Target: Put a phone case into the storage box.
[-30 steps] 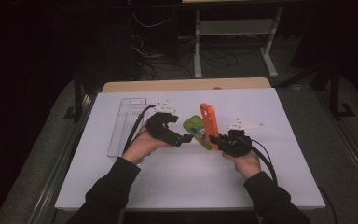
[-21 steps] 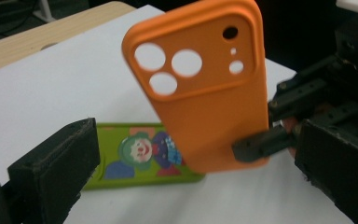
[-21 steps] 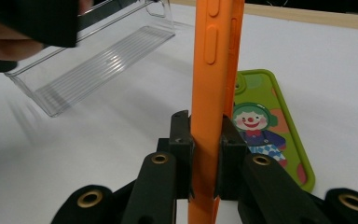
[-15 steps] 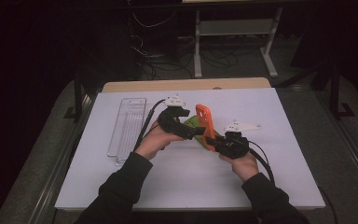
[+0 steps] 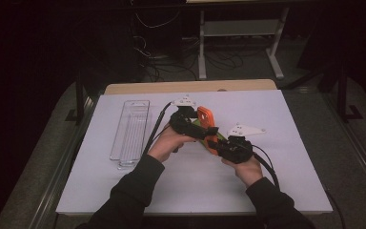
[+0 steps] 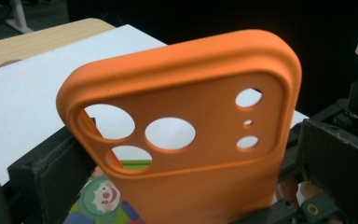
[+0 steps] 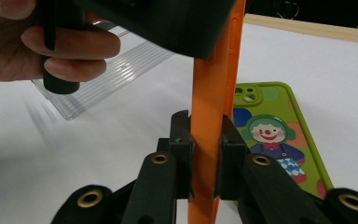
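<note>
High view: both grippers' fingers clamp orange case (image 5: pixel 205 116); green case (image 7: pixel 272 133) beneath, clear tray (image 5: pixel 130 132) left.

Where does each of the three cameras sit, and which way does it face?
High view: above the table, facing forward and down; forearms, left gripper and right gripper.
Left gripper view: on that gripper, facing the orange case; own jaws flank it.
Right gripper view: edge-on to the case; jaws clamp it.
All share the case.

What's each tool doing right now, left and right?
Left tool: jaws on either side of the orange phone case; looks like a grip, contact not clearly visible.
Right tool: shut on the orange phone case.
</note>
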`<control>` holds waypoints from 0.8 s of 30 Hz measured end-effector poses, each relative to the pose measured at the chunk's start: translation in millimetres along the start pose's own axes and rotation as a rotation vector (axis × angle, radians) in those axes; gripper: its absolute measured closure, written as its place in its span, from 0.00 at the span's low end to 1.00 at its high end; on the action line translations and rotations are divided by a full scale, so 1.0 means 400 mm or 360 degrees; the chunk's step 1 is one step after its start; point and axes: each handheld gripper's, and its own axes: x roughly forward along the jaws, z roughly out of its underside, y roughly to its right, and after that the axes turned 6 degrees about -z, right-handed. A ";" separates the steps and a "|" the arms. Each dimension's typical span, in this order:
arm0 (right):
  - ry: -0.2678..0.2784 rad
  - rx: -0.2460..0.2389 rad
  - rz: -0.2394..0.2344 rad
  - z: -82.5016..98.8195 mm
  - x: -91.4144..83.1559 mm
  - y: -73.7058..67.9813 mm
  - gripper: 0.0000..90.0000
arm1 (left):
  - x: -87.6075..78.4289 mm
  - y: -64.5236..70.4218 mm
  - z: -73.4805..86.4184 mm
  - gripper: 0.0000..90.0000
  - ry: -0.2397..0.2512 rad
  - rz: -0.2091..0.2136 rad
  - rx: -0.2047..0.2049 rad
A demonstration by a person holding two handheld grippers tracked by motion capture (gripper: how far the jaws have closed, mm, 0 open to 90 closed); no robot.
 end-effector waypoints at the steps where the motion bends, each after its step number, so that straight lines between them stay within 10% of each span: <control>1: 0.0000 0.0000 0.0001 0.000 0.000 0.000 0.87 | 0.001 -0.001 0.000 0.00 -0.0002 0.0002 0.0002; 15: -0.0006 -0.0035 0.0021 0.002 0.002 -0.003 0.87 | -0.002 -0.008 -0.001 0.12 0.0093 0.0003 -0.0063; 24: -0.0030 -0.0069 0.0050 0.003 0.004 -0.004 0.87 | -0.005 0.004 -0.002 0.16 0.0099 -0.0015 0.0006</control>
